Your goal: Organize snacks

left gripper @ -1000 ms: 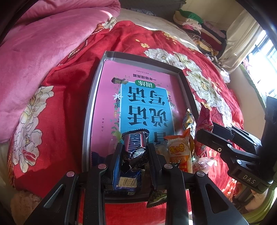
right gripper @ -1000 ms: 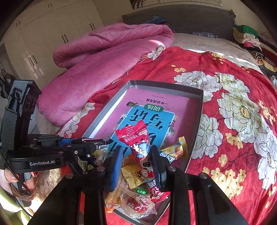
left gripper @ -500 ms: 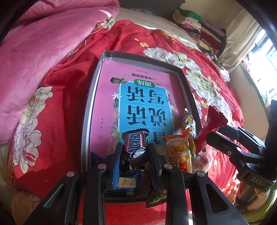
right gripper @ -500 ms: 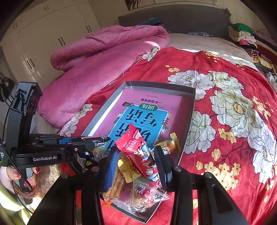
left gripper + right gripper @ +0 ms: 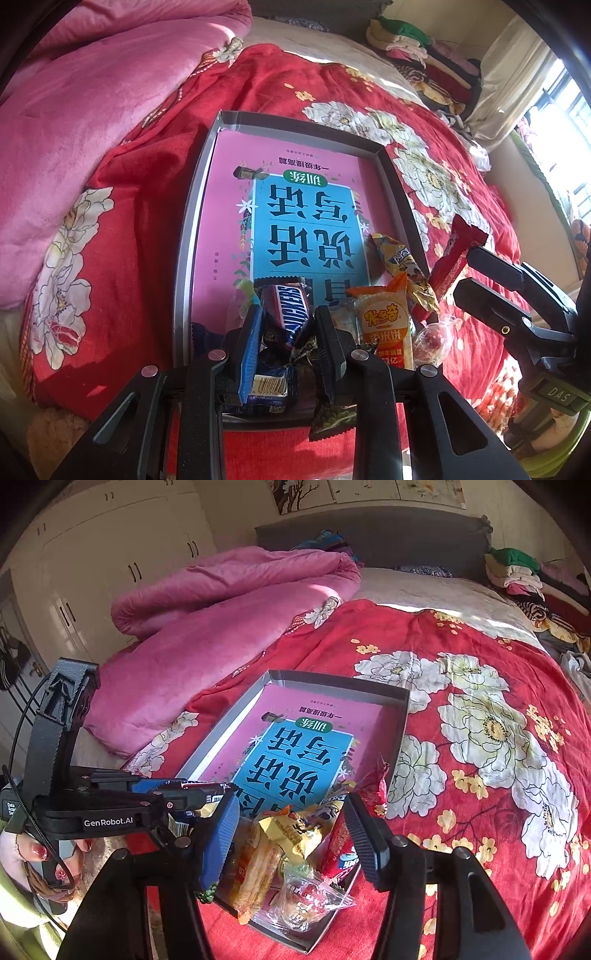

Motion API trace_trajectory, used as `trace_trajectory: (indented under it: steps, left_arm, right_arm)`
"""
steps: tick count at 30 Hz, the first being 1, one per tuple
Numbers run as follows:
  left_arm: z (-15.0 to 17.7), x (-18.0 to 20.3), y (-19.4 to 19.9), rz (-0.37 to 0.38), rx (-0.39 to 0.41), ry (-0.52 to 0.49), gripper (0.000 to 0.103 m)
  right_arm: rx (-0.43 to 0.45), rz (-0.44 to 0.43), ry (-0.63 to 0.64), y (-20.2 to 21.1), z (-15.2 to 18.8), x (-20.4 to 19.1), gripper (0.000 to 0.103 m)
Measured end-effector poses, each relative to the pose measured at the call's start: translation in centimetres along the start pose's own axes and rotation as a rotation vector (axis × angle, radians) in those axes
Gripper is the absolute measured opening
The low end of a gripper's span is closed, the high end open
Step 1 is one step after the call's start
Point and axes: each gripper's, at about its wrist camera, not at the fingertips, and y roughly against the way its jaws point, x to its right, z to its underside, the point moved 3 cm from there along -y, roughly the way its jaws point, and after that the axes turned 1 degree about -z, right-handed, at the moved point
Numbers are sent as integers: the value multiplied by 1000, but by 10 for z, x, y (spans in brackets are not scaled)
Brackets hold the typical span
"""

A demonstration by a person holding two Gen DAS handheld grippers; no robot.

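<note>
Right gripper (image 5: 290,830), seen from its own wrist: jaws parted about halfway, having just been opening; the red packet (image 5: 364,808) pinched between them in the two earlier views now leans against the inside of the right-hand finger, resting on the snack heap, and whether the left pad meets anything cannot be told. Read as a release: this packet appears delivered to the near end of the grey tray (image 5: 229,727), and the hand is free to fetch or rearrange.

Left gripper (image 5: 288,325), from its wrist view: unchanged across all views, jaws narrow and clamped on the Snickers bar (image 5: 286,312), held just above the tray's near end; a person's hand (image 5: 35,853) with red nails grips its handle in the right view.

Count, working outward from the right fingertips:
- one orange packet (image 5: 255,860), directly below the jaws
- one yellow packet (image 5: 295,830), between the fingers
- one clear bag of red sweets (image 5: 306,897), nearest the camera at the tray's corner
- one blue wrapper (image 5: 264,384) and one green-printed wrapper (image 5: 332,417), under the left gripper
- one tray, lined with one pink-and-blue book cover (image 5: 303,753), bare beyond the fingertips
- one red floral bedspread (image 5: 480,738) under the tray; one pink quilt (image 5: 207,627) far left; one pile of folded clothes (image 5: 517,568) far right

Some wrappers overlap, so the snack total may be higher
</note>
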Motion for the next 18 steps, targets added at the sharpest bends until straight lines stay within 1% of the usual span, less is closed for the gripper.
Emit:
trace_trajectory:
  steps: [6, 9, 11, 12, 14, 16, 18]
  left_arm:
    - [0, 2, 4, -4, 11, -7, 30]
    - [0, 3, 7, -8, 19, -11, 33]
    - [0, 4, 10, -10, 26, -15, 40]
    - [0, 4, 12, -10, 31, -17, 41]
    - [0, 6, 16, -16, 44, -21, 49]
    - [-1, 7, 21, -19, 59, -24, 55]
    - [-2, 8, 26, -22, 74, -24, 57]
  right_arm:
    - [10, 5, 0, 3, 0, 0, 59]
    - [18, 12, 5, 6, -1, -1, 61]
    - [23, 15, 9, 8, -1, -2, 62]
    - [26, 19, 12, 9, -1, -3, 62]
    - [34, 25, 18, 12, -2, -4, 63]
    - [46, 33, 28, 15, -2, -7, 65]
    - [60, 38, 39, 19, -2, -9, 68]
